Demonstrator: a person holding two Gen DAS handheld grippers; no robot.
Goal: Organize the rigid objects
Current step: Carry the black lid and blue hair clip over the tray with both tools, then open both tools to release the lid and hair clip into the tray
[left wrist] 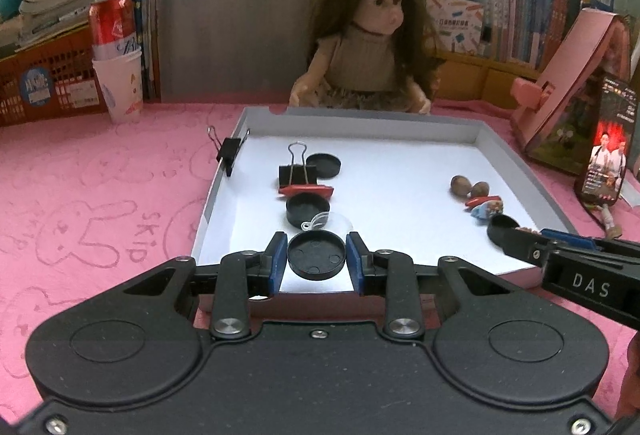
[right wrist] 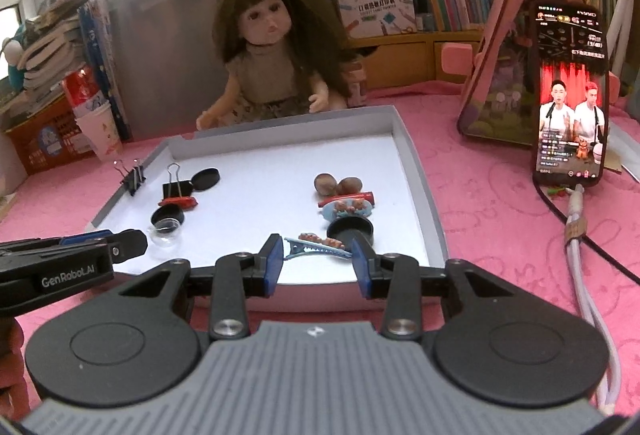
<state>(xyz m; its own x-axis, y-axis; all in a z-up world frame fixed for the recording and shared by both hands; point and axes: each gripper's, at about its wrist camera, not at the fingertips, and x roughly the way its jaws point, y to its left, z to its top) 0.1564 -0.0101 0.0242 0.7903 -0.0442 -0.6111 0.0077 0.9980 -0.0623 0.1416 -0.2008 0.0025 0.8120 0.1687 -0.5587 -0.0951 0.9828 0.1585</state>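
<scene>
black cap (left wrist: 316, 254) between left gripper (left wrist: 316, 260) fingers

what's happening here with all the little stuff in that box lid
A person with a gripper in each hand is sorting small items in a shallow white tray on a pink cloth. The left gripper has a round black cap between its fingers, at the near end of a column with a binder clip, red clip and other caps. The right gripper brackets a blue hair clip near the nuts. A doll sits behind.
</scene>
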